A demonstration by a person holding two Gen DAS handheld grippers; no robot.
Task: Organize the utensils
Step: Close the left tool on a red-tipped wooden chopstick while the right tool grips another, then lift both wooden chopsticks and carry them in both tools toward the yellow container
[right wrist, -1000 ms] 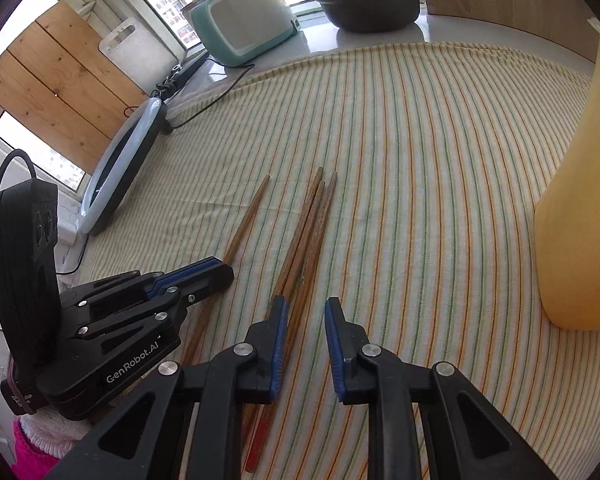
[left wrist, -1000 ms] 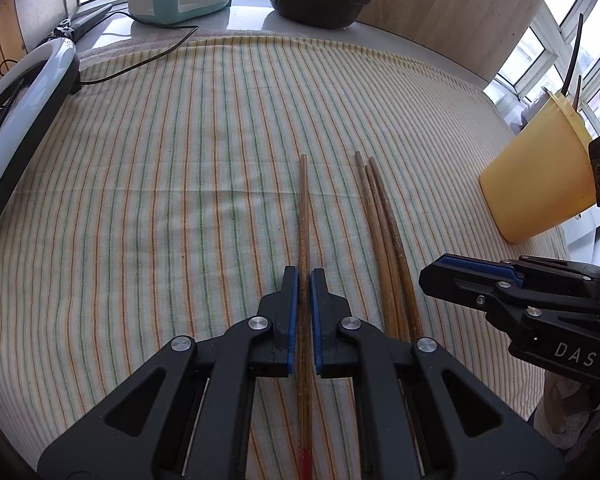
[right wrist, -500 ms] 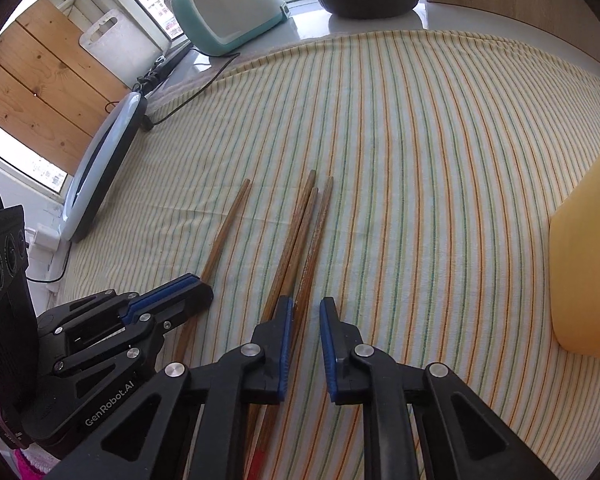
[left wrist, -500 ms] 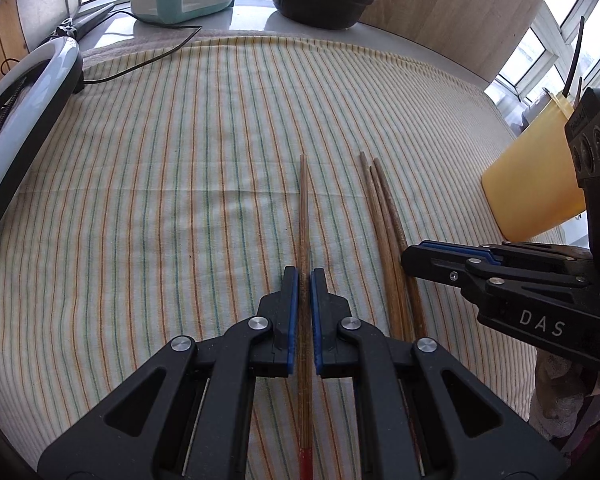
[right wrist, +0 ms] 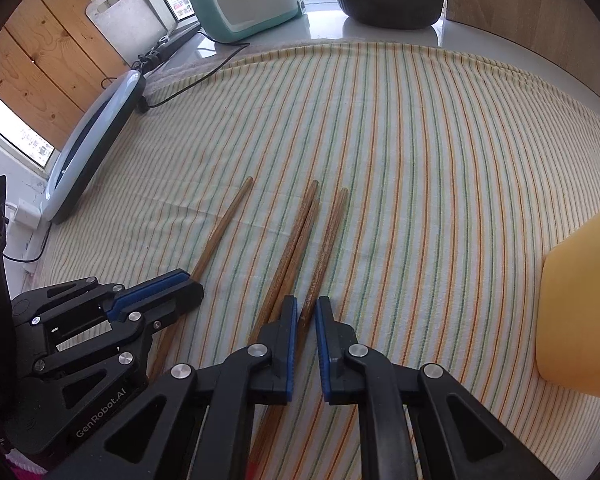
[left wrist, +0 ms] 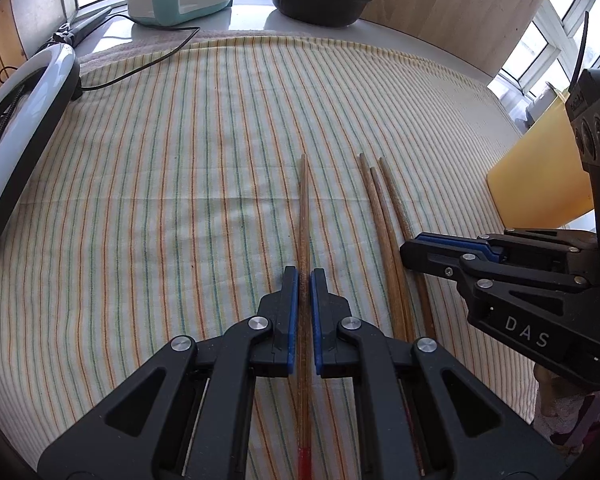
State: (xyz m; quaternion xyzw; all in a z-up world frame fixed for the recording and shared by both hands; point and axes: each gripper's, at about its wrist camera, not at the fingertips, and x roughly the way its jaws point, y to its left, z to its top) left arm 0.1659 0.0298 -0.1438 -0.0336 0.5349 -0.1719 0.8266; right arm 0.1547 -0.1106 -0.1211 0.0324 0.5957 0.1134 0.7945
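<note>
Chopsticks lie on the striped cloth (left wrist: 180,160): a lone chopstick (left wrist: 304,208) clamped in the left gripper (left wrist: 304,276), three chopsticks (right wrist: 300,232) to its right. The right gripper (right wrist: 306,304) has just closed on the rightmost chopstick (right wrist: 328,236), near the yellow cup (right wrist: 580,312).

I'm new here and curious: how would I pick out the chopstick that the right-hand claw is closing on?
Find the striped cloth with four wooden chopsticks. Three lie bunched together; it is the chopstick on the side nearest the yellow cup, splayed slightly from its two touching neighbours, with the right claw shut on it.

likely a home kitchen: casserole pot (right wrist: 388,0), cutting board (right wrist: 128,20).
</note>
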